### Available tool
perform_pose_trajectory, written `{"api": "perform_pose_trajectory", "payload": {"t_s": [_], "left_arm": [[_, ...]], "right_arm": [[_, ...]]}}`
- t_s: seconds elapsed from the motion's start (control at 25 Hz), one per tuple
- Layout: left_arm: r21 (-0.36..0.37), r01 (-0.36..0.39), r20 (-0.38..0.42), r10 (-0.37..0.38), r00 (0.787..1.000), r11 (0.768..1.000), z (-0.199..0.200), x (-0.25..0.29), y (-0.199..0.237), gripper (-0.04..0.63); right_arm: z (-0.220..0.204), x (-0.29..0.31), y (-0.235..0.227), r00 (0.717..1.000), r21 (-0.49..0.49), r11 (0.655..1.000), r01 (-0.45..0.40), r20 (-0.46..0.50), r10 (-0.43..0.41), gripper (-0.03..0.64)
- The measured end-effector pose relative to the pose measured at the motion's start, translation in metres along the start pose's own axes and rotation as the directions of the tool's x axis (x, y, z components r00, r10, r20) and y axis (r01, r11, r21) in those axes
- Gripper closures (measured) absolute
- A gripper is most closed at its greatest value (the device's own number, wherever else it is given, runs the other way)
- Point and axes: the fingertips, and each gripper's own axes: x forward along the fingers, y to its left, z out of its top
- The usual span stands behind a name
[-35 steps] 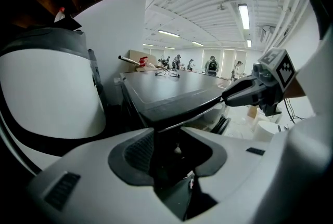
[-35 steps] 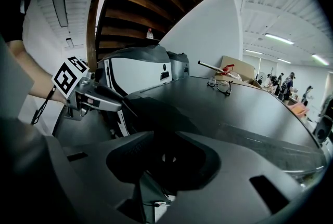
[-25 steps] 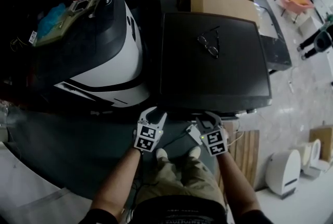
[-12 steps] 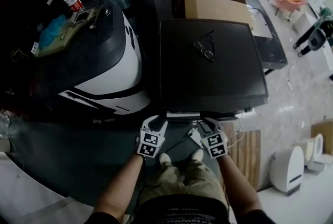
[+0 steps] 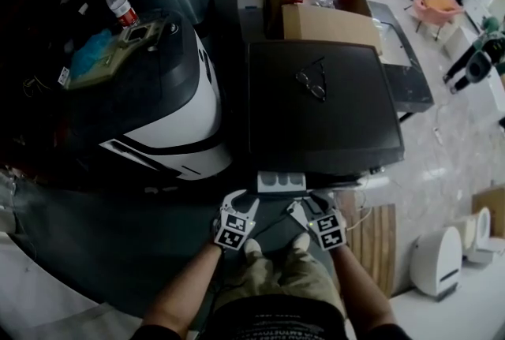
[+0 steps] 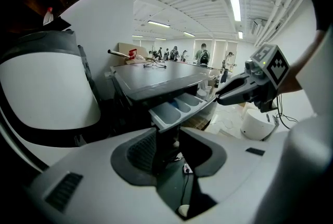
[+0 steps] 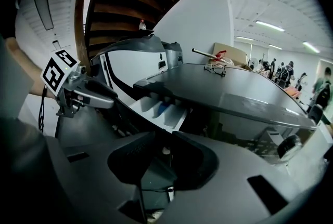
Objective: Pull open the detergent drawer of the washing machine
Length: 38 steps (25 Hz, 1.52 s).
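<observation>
The washing machine (image 5: 323, 106) is a dark grey box seen from above. Its light grey detergent drawer (image 5: 282, 181) sticks out of the front, and several compartments show (image 6: 179, 107) (image 7: 158, 108). My left gripper (image 5: 240, 203) (image 6: 166, 137) is at the drawer's left front corner, jaws shut on the front panel. My right gripper (image 5: 306, 204) (image 7: 156, 145) holds the right end of that panel; its jaws have just been closing with the panel between them. Each gripper shows in the other's view: the right gripper (image 6: 221, 97) and the left gripper (image 7: 106, 101).
A pair of glasses (image 5: 314, 84) lies on the machine's top. Behind it stands a cardboard box (image 5: 327, 11). A white and black appliance (image 5: 166, 102) with a water bottle (image 5: 120, 3) is at the left. A wooden pallet (image 5: 371, 232) lies at the right.
The drawer has slid out of the machine's front toward me. Both grippers have drawn back with it, toward my legs.
</observation>
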Motion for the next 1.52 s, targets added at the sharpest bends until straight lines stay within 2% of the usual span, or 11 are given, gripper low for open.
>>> {"api": "perform_pose_trajectory", "payload": {"t_s": [0.32,1.52], "left_arm": [[0.003,0.017,0.012,-0.017,1.000,1.000,-0.013,-0.009,-0.015,0.460],[-0.015,0.045,-0.019,-0.045,0.999,0.999,-0.042,-0.036,-0.047,0.460]], "right_arm": [[-0.013,-0.011,0.009,1.000,0.027,1.000,0.003,-0.015,-0.003,0.525],[-0.050,-0.039,0.036,0.999,0.049,0.999,-0.015,-0.046,0.017,0.525]]}}
